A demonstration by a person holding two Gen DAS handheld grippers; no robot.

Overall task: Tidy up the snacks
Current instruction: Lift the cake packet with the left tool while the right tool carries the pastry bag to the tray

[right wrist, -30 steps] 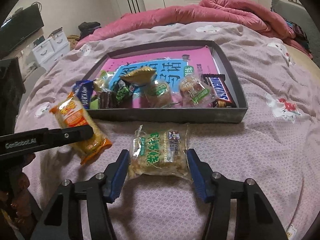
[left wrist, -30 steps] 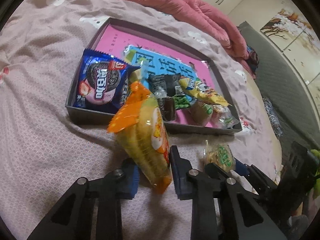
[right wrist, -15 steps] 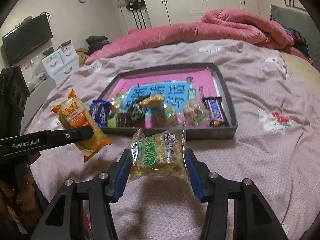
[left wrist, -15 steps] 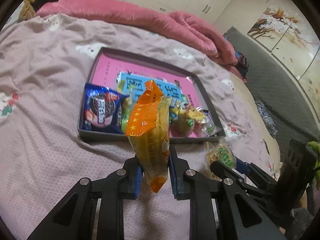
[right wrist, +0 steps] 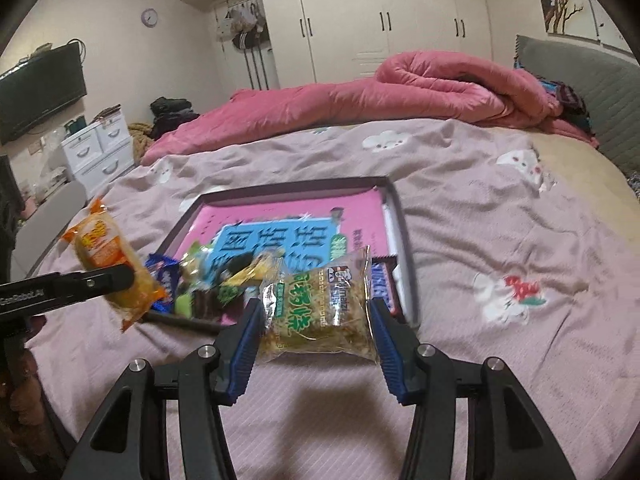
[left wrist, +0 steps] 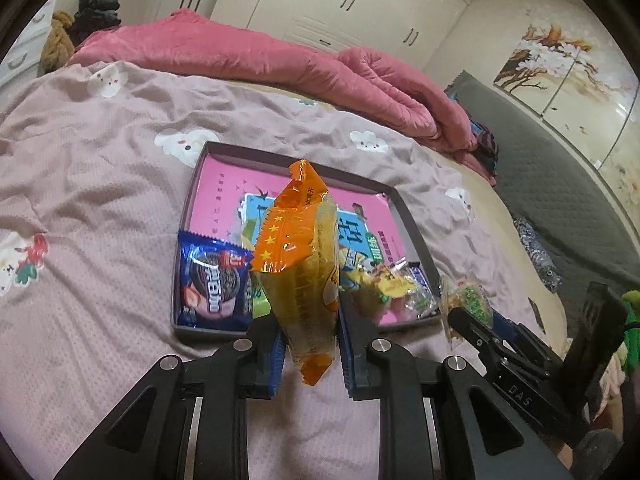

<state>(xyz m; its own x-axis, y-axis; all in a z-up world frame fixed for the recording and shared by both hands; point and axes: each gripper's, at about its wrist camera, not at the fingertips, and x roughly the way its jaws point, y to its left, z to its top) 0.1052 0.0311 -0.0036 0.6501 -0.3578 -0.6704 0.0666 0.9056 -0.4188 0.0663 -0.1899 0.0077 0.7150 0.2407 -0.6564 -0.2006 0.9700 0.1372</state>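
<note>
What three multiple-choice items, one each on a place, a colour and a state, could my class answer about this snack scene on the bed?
1. Where is the blue cookie pack?
A. Inside the tray
B. On the pink quilt
C. In the right gripper

2. What colour are the ends of the pack in the left gripper?
A. Green
B. Orange
C. White

3. What state is the right gripper in?
A. Open and empty
B. Shut on nothing
C. Shut on the clear green-label pack

Key: 1 A, it lies at the tray's near left corner; 2 B, both crimped ends are orange; 3 C, both pads press the pack's sides.
</note>
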